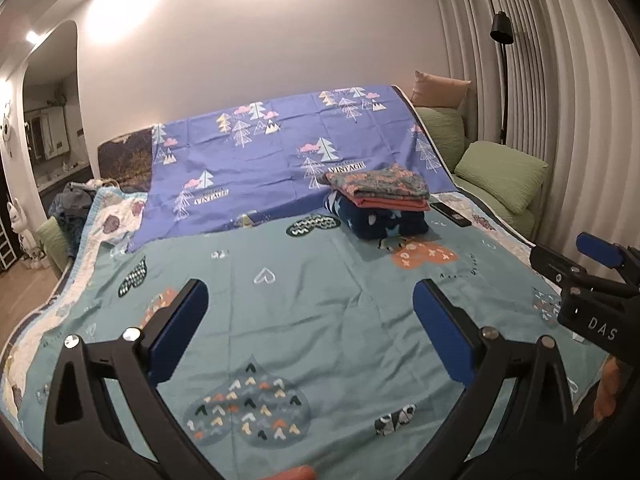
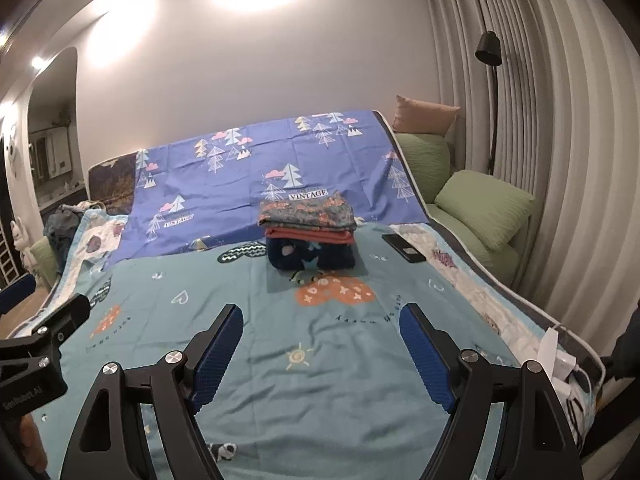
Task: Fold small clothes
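With both tools, left [image 1: 310,320] and right [image 2: 322,344], spread and empty over the bed [image 2: 280,320], a careless sweep could topple the stack [image 2: 310,236].

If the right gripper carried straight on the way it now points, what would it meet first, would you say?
Probably the bare teal bedspread, since the open, empty right gripper tilts downward. The stack of folded clothes lies further along that line; depth is hard to judge.

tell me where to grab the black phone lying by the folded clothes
Grip the black phone across its narrow width, on its long edges, coming from above. It lies flat on the bedspread, right of the folded stack and apart from it, so only those thin edges offer a hold. The right tongs, open and empty, seem nearer.
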Available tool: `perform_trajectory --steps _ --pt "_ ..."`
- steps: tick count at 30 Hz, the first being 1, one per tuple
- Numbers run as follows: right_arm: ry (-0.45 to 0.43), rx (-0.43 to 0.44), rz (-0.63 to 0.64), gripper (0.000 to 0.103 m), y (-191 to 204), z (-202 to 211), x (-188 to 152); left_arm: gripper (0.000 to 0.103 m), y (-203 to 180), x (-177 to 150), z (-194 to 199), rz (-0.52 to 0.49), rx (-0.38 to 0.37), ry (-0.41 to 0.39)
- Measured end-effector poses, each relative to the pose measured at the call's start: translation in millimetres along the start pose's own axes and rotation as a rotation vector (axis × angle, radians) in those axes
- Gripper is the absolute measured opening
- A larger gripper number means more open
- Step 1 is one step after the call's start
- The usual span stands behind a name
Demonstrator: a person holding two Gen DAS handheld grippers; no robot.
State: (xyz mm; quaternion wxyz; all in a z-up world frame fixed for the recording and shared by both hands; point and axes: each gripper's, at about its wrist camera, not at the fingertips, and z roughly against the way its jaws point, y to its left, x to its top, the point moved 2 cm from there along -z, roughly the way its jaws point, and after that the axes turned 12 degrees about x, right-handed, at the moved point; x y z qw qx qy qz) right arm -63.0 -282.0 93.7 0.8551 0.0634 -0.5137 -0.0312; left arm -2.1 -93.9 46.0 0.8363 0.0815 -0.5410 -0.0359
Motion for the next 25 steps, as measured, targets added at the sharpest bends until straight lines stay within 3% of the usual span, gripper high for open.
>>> perform_trajectory --steps 25 --pt "-0.002 0.004 -0.002 0.083 4 9 -13 0.102 -9 -12 12 0.0 -0.021 0.009"
